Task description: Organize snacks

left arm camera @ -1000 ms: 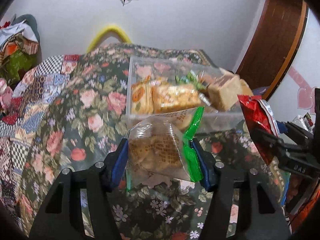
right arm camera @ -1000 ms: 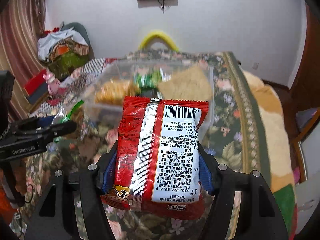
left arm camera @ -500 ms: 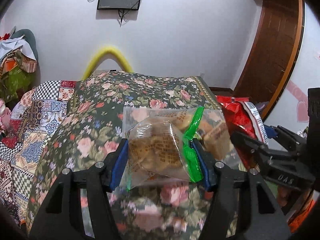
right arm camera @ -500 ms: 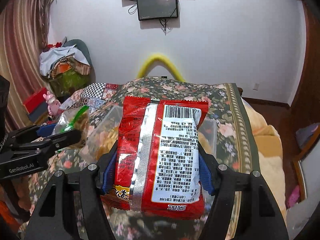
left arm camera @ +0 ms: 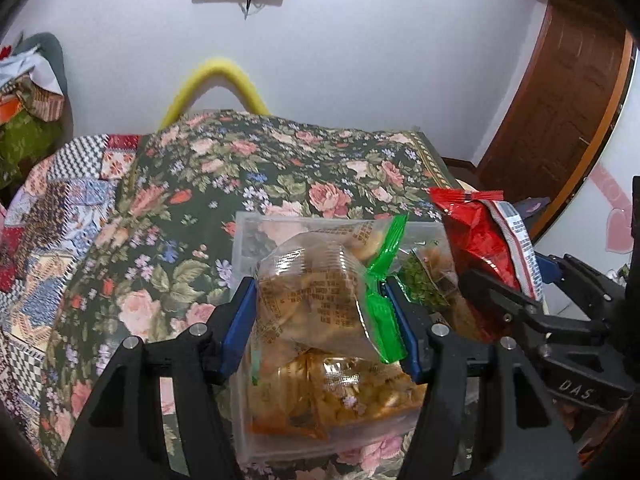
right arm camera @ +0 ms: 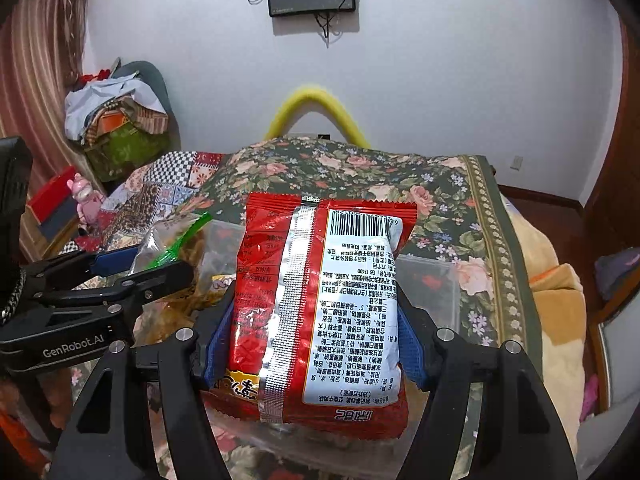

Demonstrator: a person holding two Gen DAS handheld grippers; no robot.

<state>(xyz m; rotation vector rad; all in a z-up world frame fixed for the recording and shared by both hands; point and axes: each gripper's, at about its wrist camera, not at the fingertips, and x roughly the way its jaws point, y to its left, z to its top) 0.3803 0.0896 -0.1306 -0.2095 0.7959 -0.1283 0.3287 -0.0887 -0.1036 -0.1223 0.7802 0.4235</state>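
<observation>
My left gripper (left arm camera: 320, 316) is shut on a clear cracker bag with a green seal (left arm camera: 316, 300) and holds it just above a clear plastic bin (left arm camera: 244, 248) on the floral bedspread. Several snack packs lie in the bin below it. My right gripper (right arm camera: 312, 344) is shut on a red snack packet (right arm camera: 316, 300), barcode side towards the camera, over the same bin (right arm camera: 436, 280). In the left wrist view the red packet (left arm camera: 480, 248) hangs at the right, beside the cracker bag. The right wrist view shows the left gripper (right arm camera: 132, 268) with its cracker bag (right arm camera: 164, 240) at the left.
The floral bedspread (left arm camera: 224, 184) reaches to a white wall. A patchwork quilt (left arm camera: 48, 232) lies at the left. A yellow curved bar (left arm camera: 220, 80) rises behind the bed. A pile of clothes (right arm camera: 116, 116) stands at the far left, a wooden door (left arm camera: 560, 100) at the right.
Both grippers have moved forward with their packs. The bin, ahead of them a second ago, now lies directly beneath both. Neither grip has changed.
</observation>
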